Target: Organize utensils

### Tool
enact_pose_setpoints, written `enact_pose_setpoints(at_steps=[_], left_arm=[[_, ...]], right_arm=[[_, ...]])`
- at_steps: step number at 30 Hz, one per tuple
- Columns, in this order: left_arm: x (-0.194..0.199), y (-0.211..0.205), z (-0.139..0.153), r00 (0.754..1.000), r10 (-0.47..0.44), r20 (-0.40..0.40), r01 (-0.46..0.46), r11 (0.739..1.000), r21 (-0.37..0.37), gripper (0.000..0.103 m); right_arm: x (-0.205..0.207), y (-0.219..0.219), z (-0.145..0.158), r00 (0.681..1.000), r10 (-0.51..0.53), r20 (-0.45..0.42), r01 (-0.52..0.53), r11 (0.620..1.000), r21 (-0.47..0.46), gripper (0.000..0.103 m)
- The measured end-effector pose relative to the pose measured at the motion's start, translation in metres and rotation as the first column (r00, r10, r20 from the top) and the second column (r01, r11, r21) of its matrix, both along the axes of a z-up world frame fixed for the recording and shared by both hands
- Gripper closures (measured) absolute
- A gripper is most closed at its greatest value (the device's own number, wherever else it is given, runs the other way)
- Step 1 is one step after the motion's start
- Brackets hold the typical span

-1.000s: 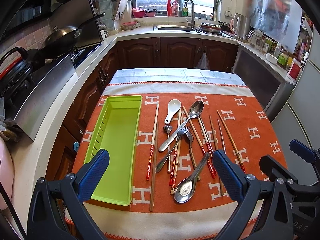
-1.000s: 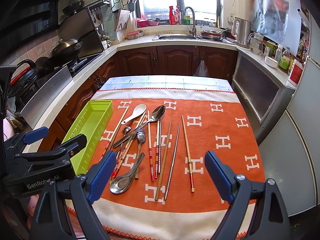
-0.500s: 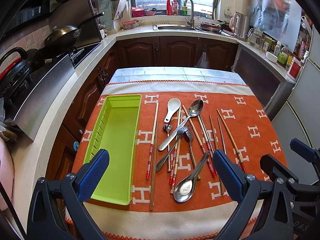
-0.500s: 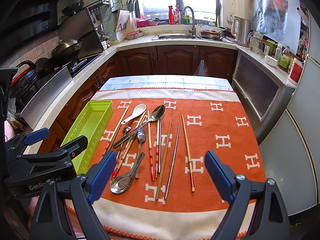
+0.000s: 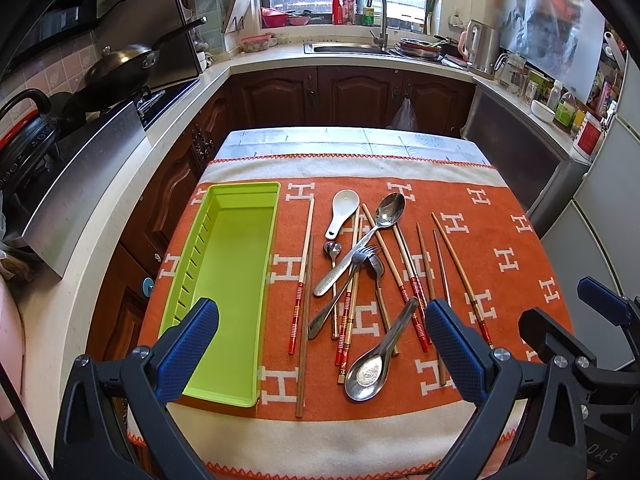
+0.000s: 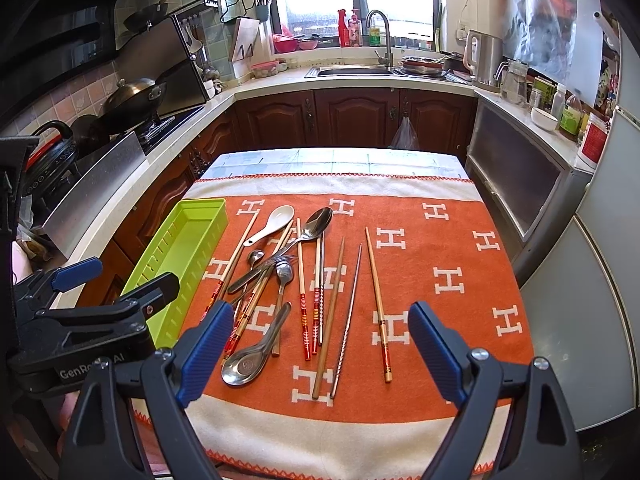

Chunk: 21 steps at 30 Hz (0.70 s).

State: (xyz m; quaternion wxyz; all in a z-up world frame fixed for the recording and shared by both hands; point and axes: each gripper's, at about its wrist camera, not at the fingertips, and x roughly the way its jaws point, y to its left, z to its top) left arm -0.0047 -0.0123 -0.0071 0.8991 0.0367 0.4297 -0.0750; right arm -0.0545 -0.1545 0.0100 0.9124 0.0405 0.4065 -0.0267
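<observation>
On the kitchen table: an orange cloth (image 5: 500, 236) patterned with white H marks carries a scatter of cutlery and a green tray.
Left gripper (image 5: 320, 346): held above the near edge of the table, its blue-padded fingers (image 5: 188, 346) spread wide and holding nothing.
Right gripper (image 6: 320, 354): likewise above the near edge, fingers (image 6: 436, 354) wide apart and empty; the left gripper's body shows at the left edge of its view.
Green tray (image 5: 230, 248): a long, empty plastic organizer lying lengthwise at the left side of the cloth, its near end just beyond the left gripper's left finger.
Cutlery pile: lies to the right of the tray, straight ahead between the left gripper's fingers and ahead-left of the right gripper, touching neither.
White ceramic spoon (image 5: 341, 212): at the far end of the pile, bowl pointing away.
Large steel spoon (image 5: 390, 210): beside it to the right, its handle running diagonally across a fork (image 5: 360, 256) and several chopsticks.
Steel soup spoon (image 5: 370, 372): nearest piece, bowl toward the grippers, just inside the left gripper's right finger.
Lone chopstick (image 5: 306, 264): with red bands, lies parallel to the tray, between it and the pile.
Outlying chopstick (image 6: 376, 300): lies apart on the right of the pile, ahead between the right gripper's fingers.
Metal chopstick (image 6: 350, 316): just left of it.
</observation>
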Motion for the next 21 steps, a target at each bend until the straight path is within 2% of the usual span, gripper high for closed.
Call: enact_pose_setpoints(at_steps=[15, 21], left_arm=[[0.0025, -0.0036, -0.0040, 1.000, -0.006, -0.014, 0.007, 1.000, 0.001, 0.001], [0.0046, -0.0071, -0.0052, 1.000, -0.009, -0.015, 0.009, 1.000, 0.027, 0.001]], right_arm=[[0.0007, 0.0040, -0.0040, 1.000, 0.001, -0.005, -0.001, 1.000, 0.010, 0.014], [0.0005, 0.0065, -0.0048, 1.000, 0.000, -0.008, 0.000, 1.000, 0.013, 0.014]])
